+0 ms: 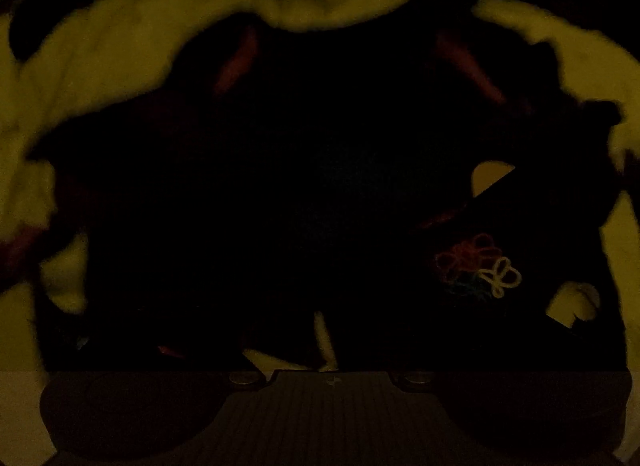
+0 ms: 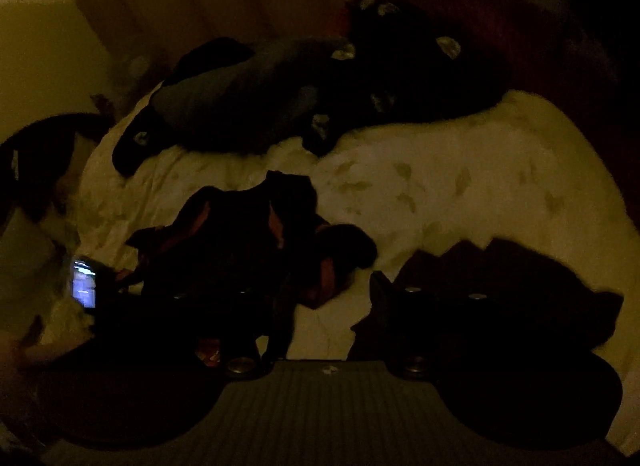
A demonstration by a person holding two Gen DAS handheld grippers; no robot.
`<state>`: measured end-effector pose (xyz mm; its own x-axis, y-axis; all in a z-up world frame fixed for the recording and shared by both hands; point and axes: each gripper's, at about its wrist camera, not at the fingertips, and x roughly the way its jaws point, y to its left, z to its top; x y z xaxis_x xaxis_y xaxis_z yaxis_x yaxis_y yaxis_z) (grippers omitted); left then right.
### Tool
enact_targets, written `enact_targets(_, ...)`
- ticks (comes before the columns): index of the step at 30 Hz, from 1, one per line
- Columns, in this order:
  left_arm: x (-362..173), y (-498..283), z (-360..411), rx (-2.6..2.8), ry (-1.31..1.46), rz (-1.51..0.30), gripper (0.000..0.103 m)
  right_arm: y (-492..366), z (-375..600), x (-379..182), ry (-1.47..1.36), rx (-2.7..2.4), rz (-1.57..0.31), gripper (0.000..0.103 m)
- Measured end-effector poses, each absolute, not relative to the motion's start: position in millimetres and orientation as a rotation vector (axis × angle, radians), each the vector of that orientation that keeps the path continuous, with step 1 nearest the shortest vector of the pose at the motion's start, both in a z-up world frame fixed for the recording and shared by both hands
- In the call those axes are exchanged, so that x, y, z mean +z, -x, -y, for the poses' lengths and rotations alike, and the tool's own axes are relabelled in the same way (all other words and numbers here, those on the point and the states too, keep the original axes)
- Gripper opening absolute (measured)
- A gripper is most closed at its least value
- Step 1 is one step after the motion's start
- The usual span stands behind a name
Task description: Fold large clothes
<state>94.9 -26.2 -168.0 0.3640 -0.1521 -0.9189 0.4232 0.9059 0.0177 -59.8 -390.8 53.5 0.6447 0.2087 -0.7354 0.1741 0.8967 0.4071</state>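
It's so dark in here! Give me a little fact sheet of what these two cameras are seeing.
Lighting: very dim
Surface: pale bedspread with a faint leaf print
Main item: dark garment with reddish trim, crumpled on the bedspread
Detail: small coloured flower embroidery
Far end: dark heap of clothes
Left edge: a small glowing screen
Right gripper: jaws apart, nothing between them
Left gripper: too dark to tell

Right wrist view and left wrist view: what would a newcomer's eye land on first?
In the left wrist view, a dark garment fills the frame, with a small multicoloured looped emblem at lower right. In the right wrist view, a pale leaf-patterned bedspread stands out in the dim room, with a crumpled dark garment showing reddish lining at its centre and a glowing screen at far left.
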Motion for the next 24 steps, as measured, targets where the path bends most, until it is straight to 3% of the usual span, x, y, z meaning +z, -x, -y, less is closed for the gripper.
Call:
enact_targets(3, -174, -93, 40, -0.407, -0.198, -1.112, 0.103, 67, 404, 41, -0.554, -0.041, -0.901, 0.052)
enact_targets(4, -174, -92, 46, -0.413, -0.214, -1.112, 0.095, 75, 406, 42, -0.559, -0.056, -0.909, 0.052)
enact_targets(5, -173, -93, 53, -0.424, -0.236, -1.124, 0.049, 77, 410, 38, -0.560, -0.069, -0.919, 0.053)
enact_targets(6, -168, -93, 55, -0.440, -0.233, -1.129, 0.040, 81, 410, 35, -0.562, -0.075, -0.929, 0.054)
enact_targets(9, -126, -85, 55, -0.465, -0.182, -1.022, 0.039, 84, 412, 29, -0.573, -0.082, -0.948, 0.054)
enact_targets(18, 72, -59, -7, -0.385, -0.151, -0.551, 0.039, 71, 407, 27, -0.668, -0.061, -0.903, 0.057)
enact_targets(24, 106, -48, -58, -0.229, -0.120, -0.505, 0.040, 45, 383, 20, -0.697, 0.023, -0.940, 0.057)
